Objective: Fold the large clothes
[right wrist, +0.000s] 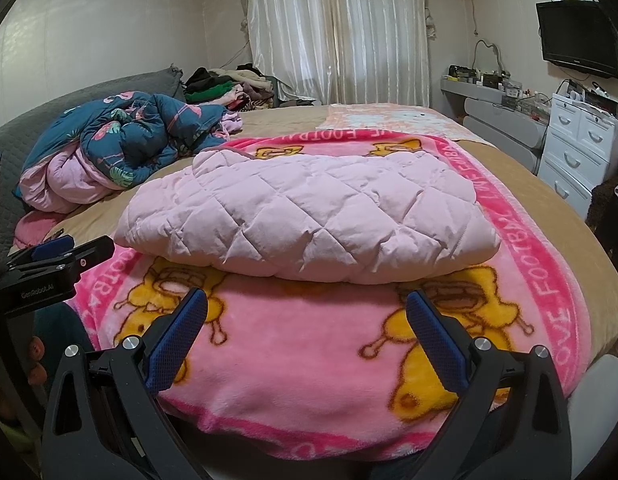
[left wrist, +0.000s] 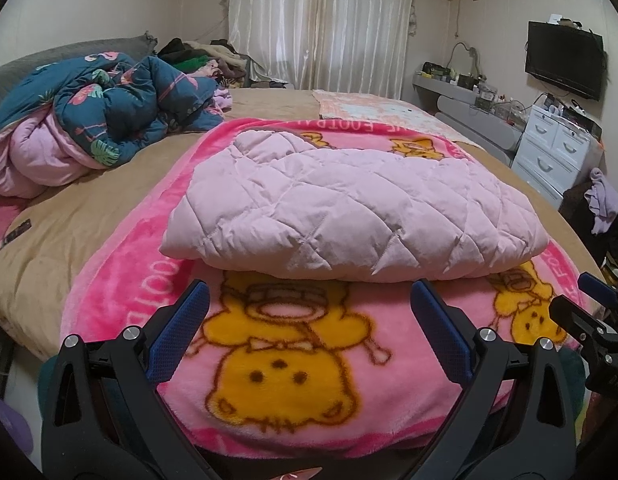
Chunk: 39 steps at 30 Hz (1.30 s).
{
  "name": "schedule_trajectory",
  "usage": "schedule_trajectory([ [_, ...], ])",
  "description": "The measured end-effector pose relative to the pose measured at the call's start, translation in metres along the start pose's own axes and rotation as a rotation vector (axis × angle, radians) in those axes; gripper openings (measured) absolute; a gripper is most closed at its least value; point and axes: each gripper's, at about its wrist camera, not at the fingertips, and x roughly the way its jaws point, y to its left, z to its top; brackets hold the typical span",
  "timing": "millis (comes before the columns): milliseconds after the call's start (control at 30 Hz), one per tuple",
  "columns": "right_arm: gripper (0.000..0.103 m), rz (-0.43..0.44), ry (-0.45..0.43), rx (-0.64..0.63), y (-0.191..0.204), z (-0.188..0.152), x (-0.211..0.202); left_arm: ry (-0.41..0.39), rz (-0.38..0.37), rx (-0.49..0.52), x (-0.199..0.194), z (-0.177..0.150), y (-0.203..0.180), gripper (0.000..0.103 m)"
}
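Quilted jacket (left wrist: 349,208): pale pink, diamond-stitched, lay folded into a thick, compact bundle with its rounded fold edge facing the cameras.
Location of jacket: on the pink cartoon blanket (left wrist: 293,364), near the middle of that blanket, in front of both grippers.
Pink cartoon blanket: spread flat over the tan bed cover (left wrist: 89,200); printed with yellow figures and white lettering along a darker pink border.
Left gripper (left wrist: 309,300): fingers spread wide, blue pads facing each other, nothing between them; tips sat just short of the jacket's near edge, not touching it.
Right gripper (right wrist: 307,306): fingers likewise wide apart and empty; tips just short of the jacket's near edge, over the blanket.
Relative position of grippers: side by side; the right one showed at the right edge of the left wrist view, the left one at the left edge of the right wrist view.
Floral duvet (left wrist: 109,108): teal with pink lining, bunched in a heap at the left of the bed, well apart from the jacket.
Clothes pile (right wrist: 233,88): mixed garments behind the duvet, near the curtain (right wrist: 337,28).
Drawer unit (right wrist: 581,140): white, beside the bed on the right, below a wall-mounted television (right wrist: 577,36).
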Motion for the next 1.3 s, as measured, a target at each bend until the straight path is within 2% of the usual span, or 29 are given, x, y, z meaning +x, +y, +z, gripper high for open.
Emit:
schedule_trajectory([
  [1300, 0.099, -0.003, 0.002, 0.004, -0.0023, -0.0012, 0.0003, 0.002, 0.005, 0.0, 0.0001, -0.0021, 0.0003, 0.094],
])
